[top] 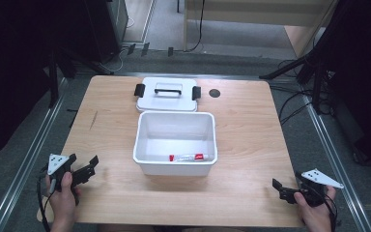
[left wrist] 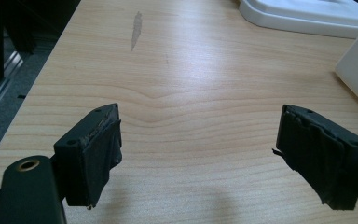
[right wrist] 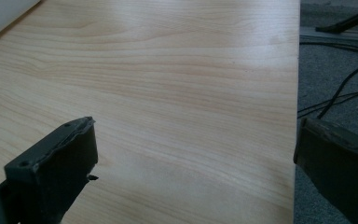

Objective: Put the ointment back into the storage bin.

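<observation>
Left gripper (top: 89, 166) sits low on the tabletop (top: 251, 145); the bin (top: 175, 143) lies ahead to its right, tube (top: 189, 157) inside, lid (top: 167, 94) beyond. Right gripper (top: 281, 187) opposite, bin ahead-left.

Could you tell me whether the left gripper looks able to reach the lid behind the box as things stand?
Probably yes: the left gripper is open, and bare table lies between it and the lid, left of the box.

No readable text, tube (top: 188, 157) in the white box (top: 175, 166), print too small
</observation>
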{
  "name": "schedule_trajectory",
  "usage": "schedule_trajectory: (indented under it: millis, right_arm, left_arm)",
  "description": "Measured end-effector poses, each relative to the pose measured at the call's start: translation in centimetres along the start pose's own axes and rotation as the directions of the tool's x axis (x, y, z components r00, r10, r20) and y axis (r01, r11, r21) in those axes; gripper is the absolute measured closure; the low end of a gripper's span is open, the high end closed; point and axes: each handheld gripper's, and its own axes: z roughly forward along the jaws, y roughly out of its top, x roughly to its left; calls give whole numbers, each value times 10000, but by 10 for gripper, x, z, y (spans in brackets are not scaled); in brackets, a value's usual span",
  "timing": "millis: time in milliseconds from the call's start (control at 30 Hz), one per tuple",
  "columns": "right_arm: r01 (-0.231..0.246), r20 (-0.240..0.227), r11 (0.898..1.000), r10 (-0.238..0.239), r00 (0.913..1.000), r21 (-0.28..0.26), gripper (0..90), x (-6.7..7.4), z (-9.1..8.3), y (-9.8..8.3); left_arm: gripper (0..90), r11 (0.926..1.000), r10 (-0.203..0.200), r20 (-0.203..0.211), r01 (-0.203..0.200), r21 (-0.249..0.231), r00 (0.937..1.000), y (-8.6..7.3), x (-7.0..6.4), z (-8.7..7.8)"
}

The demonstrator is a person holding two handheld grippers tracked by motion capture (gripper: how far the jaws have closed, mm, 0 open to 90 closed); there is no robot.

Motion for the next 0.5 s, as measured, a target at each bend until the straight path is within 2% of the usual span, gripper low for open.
schedule_trajectory:
  millis: [500]
  right_arm:
    - [-405, 163, 9965, 418, 9990, -726, 0, -9, -8, -5]
  left_arm:
    - [148, 10000, 44, 17, -44, 23, 10000, 0, 0, 0]
